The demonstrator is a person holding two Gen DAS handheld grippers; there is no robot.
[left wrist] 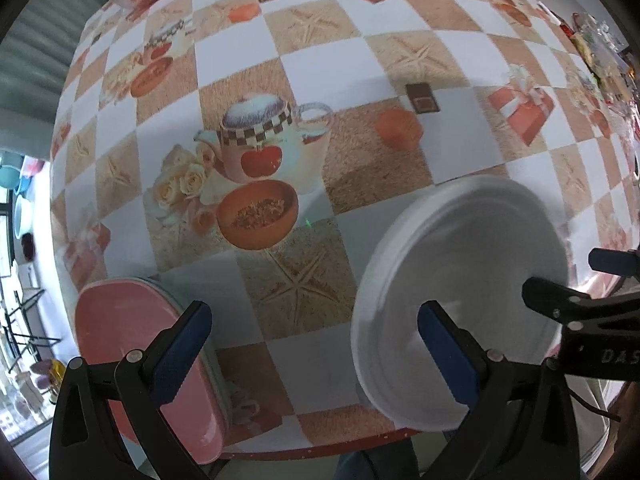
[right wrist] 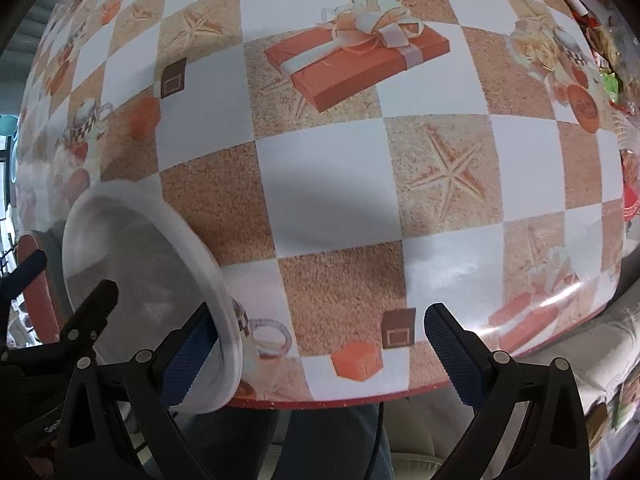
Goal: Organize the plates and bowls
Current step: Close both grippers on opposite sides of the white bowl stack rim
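White bowl [left wrist: 460,300], lower right of left view; pink plate [left wrist: 132,344], lower left. Left tongs [left wrist: 316,352] and right tongs [right wrist: 320,352]: both apart, empty, above bench [right wrist: 332,184].

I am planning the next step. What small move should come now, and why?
Probably shut the right gripper on the rim of the white bowl: the rim sits between its open fingers, close to one pad, and the left gripper is open, holding nothing.
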